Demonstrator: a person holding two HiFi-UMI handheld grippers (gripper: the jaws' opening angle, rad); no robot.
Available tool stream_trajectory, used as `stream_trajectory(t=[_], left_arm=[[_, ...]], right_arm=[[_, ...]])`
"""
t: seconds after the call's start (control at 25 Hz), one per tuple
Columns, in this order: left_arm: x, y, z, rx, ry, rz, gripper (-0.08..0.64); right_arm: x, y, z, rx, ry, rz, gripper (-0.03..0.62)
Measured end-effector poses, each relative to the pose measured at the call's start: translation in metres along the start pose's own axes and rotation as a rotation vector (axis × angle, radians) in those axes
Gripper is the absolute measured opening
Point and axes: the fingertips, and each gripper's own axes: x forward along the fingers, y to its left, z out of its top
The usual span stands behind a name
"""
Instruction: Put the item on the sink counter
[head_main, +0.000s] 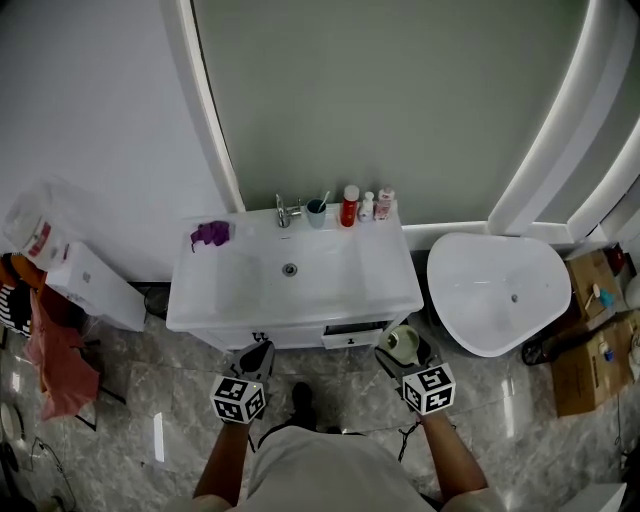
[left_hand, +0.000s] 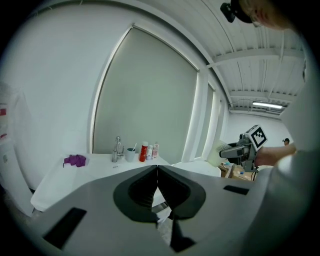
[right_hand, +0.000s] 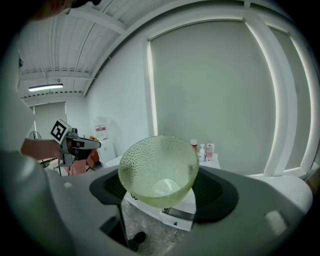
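A pale green dimpled glass bowl (right_hand: 159, 172) sits between the jaws of my right gripper (right_hand: 161, 186), which is shut on its sides. In the head view the bowl (head_main: 403, 341) and right gripper (head_main: 397, 351) hang just in front of the right front corner of the white sink counter (head_main: 205, 290), below its top. My left gripper (head_main: 257, 354) is at the counter's front edge, left of centre. Its jaws (left_hand: 156, 169) meet at the tips with nothing between them. The counter top (left_hand: 75, 175) lies ahead of it.
At the back of the counter stand a faucet (head_main: 284, 212), a cup (head_main: 316, 212), a red bottle (head_main: 349, 206) and two small bottles. A purple cloth (head_main: 211, 234) lies at its back left. A white tub (head_main: 495, 290) and cardboard boxes (head_main: 585, 350) are to the right, a white box (head_main: 95, 288) to the left.
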Motion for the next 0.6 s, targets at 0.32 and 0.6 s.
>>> stream_trajectory(t=[0.32, 0.6], left_arm=[[0.051, 0.045, 0.017, 0.004, 0.038, -0.065, 0.008], [0.092, 0.085, 0.03, 0.042, 0.07, -0.125, 0.008]], right_arm=[[0.055, -0.006, 0.014, 0.035, 0.029, -0.044, 0.394], [0.097, -0.014, 0.025, 0.064, 0.045, -0.105, 0.394]])
